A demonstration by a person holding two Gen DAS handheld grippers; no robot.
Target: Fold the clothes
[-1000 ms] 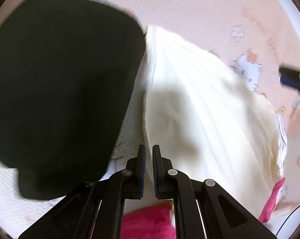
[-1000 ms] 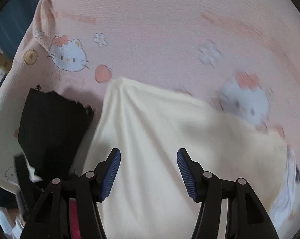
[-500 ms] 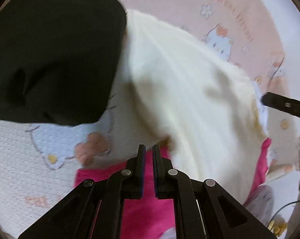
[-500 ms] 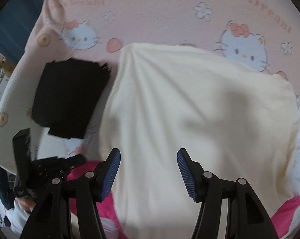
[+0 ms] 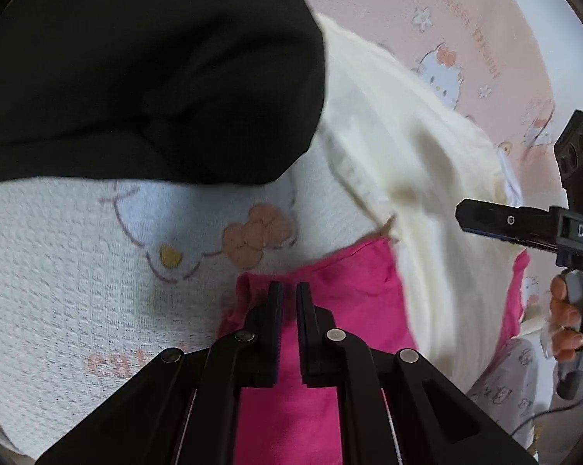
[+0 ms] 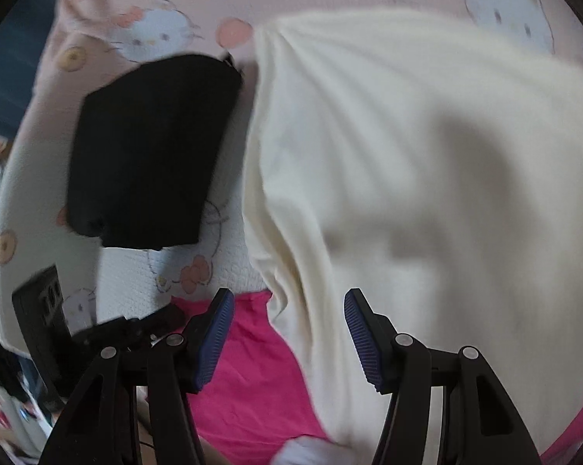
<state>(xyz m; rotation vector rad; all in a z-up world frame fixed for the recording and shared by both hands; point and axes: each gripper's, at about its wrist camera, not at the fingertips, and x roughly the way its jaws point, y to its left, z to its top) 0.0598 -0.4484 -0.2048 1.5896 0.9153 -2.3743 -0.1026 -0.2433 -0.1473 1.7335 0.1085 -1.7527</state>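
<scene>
Clothes lie on a cartoon-cat blanket (image 5: 78, 271). Nearest, the pink garment (image 5: 291, 407) sits at 6 o'clock in both wrist views. The left gripper (image 5: 289, 302) has its jaws nearly together over the pink edge; whether cloth is pinched between them I cannot tell. The right gripper (image 6: 289, 333) stands wide apart, empty, above the seam where pink meets the cream garment (image 6: 427, 174), which spreads from centre toward 3 o'clock. Farther off, the folded black garment (image 6: 148, 147) lies at 10 o'clock, beside the cream one.
</scene>
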